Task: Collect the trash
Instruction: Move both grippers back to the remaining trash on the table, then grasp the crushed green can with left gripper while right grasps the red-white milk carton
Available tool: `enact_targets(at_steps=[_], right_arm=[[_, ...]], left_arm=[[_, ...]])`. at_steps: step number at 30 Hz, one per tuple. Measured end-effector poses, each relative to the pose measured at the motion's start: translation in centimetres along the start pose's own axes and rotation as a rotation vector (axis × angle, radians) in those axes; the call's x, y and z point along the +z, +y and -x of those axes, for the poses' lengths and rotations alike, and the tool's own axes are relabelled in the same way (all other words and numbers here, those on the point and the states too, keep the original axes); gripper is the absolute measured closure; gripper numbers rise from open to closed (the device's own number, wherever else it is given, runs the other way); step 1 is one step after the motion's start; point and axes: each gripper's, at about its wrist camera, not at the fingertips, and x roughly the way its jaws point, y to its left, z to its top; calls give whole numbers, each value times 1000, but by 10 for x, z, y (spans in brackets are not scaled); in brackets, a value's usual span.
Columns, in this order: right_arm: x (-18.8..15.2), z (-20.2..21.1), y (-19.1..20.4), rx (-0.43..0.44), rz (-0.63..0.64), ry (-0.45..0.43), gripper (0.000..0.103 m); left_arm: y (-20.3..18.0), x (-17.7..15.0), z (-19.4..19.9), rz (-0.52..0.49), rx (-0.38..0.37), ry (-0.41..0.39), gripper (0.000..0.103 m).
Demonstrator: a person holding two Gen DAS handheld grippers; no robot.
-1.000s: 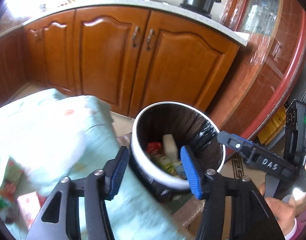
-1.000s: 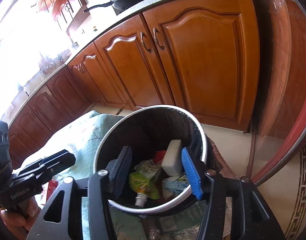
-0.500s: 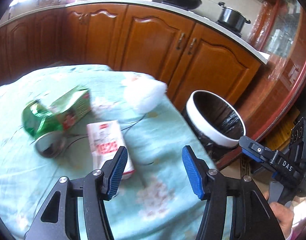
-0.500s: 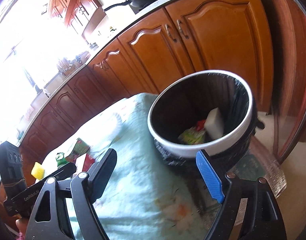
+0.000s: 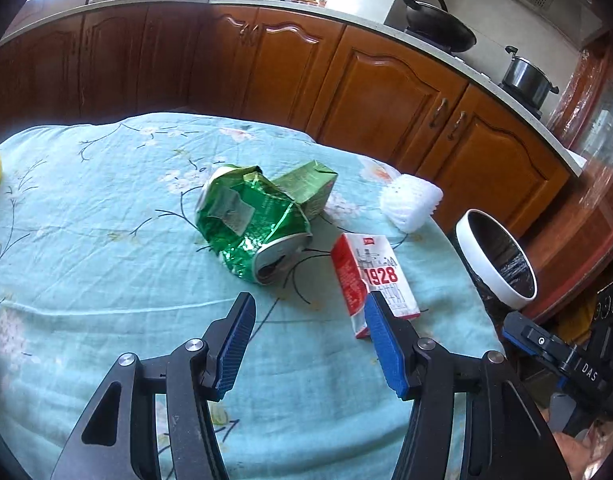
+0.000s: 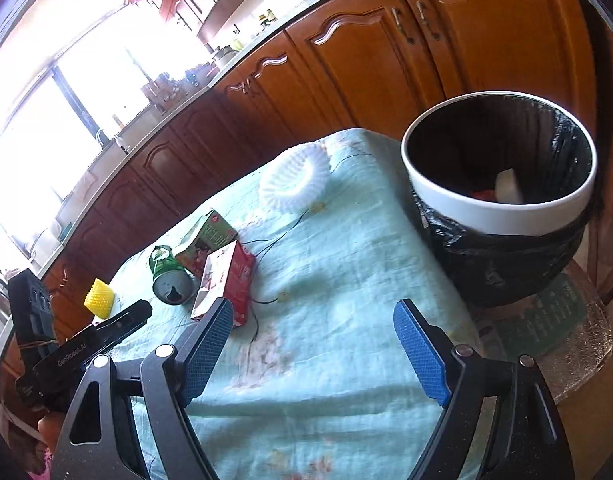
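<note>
**Mia:** Look, the left hand-held gripper (image 5: 308, 334) is about half open and has nothing in it. The right hand-held gripper (image 6: 314, 336) is open wider, and it is empty too.

**Ben:** What is closest to the left one?

**Mia:** The red and white carton (image 5: 372, 280). It lies flat on the blue flowery cloth (image 5: 86, 240) that covers the worktop, and one blue pad sits just in front of its near end. Past it is the crushed green can (image 5: 252, 226), lying on its side. The green carton (image 5: 310, 190) touches the can at the back.

**Ben:** So what could go wrong?

**Mia:** The red carton is flat. If the pads come down on it crooked, they could just push it along, or pinch the cloth and pull everything with it.

**Ben:** And the can?

**Mia:** It looks bent and shiny, so I think it could slip out or roll. It could bump the green carton too.

**Ben:** Where is the trash bin (image 6: 502, 216)?

**Mia:** Right beside the worktop's edge, with a black bag inside and some trash already in there. The white foam net (image 6: 296, 184) sits near that edge. A bump could knock it to the floor instead of into the bin.
</note>
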Motion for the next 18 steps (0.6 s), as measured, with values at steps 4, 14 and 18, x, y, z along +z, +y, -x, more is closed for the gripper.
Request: enact_targets(at_steps=[4,14,18], right_arm=[[-1,-11,17,21,37,25,19],[0,-47,45,75,77,90,20],[6,-63,57,105,96,115,25]], left_arm=[[16,5,2,30,12,-3,46],[38,19,-12,85,-21,22,35],[37,22,-19,61,-13,28,33]])
